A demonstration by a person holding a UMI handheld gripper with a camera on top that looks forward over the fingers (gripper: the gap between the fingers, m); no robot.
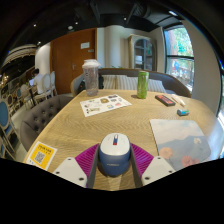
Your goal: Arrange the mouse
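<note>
A white and blue-grey mouse (114, 154) sits between my two fingers, its sides against the magenta pads (87, 158). My gripper (114, 163) is shut on it, over the near edge of the wooden table (90, 128). A pale grey mat (180, 137) lies on the table ahead of the fingers to the right.
A lidded clear cup (91, 75) and a green can (143, 84) stand at the far side. A printed sheet (105, 103) lies mid-table. A red item (165, 99), a small blue item (182, 112) and a yellow card (41, 154) also lie on the table.
</note>
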